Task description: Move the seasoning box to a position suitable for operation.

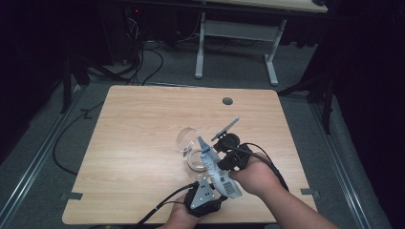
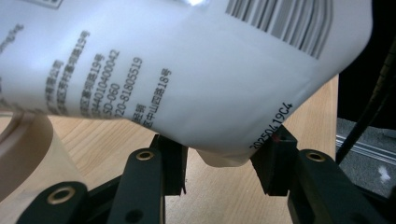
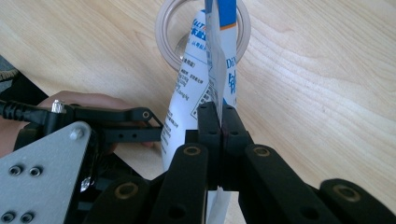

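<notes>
The white pouch is being held slanted over the glass cup, its printed lower end nearest the person and its narrow upper end pointing down toward the cup's mouth. The step in hand appears to be the pouring, or the preparation of pouring, from the pouch into this cup.

Nearest to the person, the left tongs are being set around the bottom corner of the pouch; the pads are standing at each side of the corner, and whether they are already pressing on it cannot be told. A little closer to the cup, the right tongs are being kept clenched on the flat seam edge of the pouch.

As a judgement, the next move is calling for the bottom corner to be gripped firmly and raised, while the spout end is being kept above the cup, so that nothing is spilled on the worktop.

The pouch is looking soft and glossy, with small black print, a barcode and a blue band. Beyond the cup, a second clear glass is lying on its side, just beside it.
</notes>
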The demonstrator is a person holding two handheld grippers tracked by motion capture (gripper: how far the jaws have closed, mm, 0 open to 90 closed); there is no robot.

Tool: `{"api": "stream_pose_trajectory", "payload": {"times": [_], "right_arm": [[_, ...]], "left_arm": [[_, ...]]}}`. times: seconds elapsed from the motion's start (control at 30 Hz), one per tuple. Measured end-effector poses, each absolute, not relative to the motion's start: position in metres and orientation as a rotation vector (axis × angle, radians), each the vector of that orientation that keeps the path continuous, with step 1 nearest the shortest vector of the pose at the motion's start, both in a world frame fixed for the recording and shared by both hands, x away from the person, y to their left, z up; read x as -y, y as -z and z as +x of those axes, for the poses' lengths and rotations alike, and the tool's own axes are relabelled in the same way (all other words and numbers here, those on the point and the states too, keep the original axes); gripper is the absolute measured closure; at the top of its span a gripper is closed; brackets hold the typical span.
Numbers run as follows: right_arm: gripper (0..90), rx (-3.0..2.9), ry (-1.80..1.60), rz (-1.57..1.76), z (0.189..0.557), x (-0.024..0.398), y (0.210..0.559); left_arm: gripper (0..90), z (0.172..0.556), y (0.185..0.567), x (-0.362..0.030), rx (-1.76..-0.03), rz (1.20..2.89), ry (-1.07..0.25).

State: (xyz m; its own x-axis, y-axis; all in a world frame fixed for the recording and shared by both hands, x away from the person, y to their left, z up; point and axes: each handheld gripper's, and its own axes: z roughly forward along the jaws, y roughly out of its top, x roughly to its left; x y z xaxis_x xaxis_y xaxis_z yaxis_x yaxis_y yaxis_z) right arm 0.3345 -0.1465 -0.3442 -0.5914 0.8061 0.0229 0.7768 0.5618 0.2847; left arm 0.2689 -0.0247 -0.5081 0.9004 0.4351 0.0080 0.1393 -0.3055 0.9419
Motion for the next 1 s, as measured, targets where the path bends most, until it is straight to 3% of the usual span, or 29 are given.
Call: {"api": "stream_pose_trajectory", "payload": {"times": [1.0], "right_arm": [[90.0,-2.686,-0.412,1.24,0.343,0.14,0.339]], "left_arm": [[61.7,0.269,0.494,0.028,-0.443,1.87,-0.338]]}}
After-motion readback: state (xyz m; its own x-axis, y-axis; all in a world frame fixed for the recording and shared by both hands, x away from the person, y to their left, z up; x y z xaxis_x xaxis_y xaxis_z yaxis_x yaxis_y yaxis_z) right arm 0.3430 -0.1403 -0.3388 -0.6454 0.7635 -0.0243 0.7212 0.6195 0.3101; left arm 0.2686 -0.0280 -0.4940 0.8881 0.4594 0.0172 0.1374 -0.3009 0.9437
